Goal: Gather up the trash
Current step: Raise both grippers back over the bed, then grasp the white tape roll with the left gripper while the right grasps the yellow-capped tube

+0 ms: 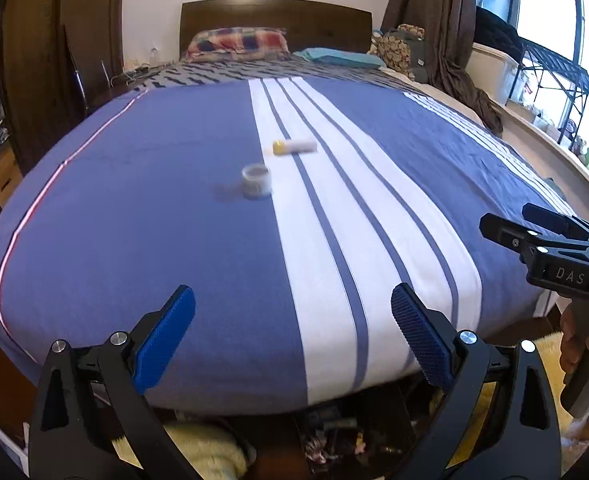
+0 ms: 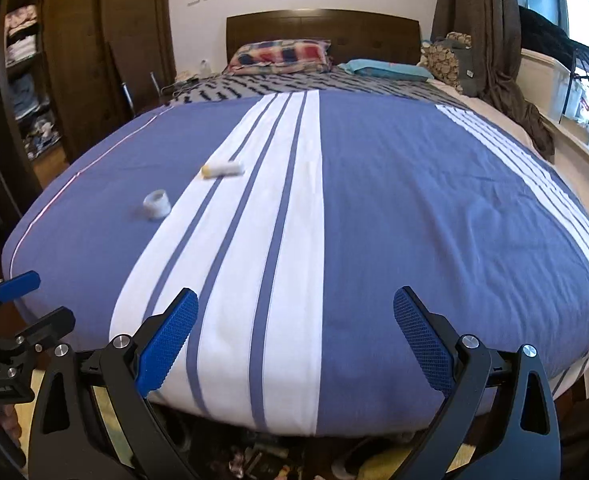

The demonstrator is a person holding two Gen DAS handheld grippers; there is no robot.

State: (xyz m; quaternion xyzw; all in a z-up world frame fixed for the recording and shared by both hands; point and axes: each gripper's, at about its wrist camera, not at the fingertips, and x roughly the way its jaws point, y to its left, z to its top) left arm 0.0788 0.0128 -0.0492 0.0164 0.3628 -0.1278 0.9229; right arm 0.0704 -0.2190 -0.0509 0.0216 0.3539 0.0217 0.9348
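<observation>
Currently both the left gripper (image 1: 292, 312) and right gripper (image 2: 296, 314) are hovering wide open and empty at the blue-and-white striped bed's (image 1: 134, 240) near edge; the small white round tub (image 1: 256, 181) and, just beyond it, the yellow-capped white tube (image 1: 294, 147) are lying mid-bed, left of centre, so reaching squarely over the tub looks wisest.

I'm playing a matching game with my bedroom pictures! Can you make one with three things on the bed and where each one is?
Things:
1. small tube with yellow cap
2. white tape roll
3. plaid pillow

Places:
A. by the headboard
B. on the blue part, beside the white stripes
C. lying on the white stripes

Pairs: 1-C, 2-B, 3-A
</observation>
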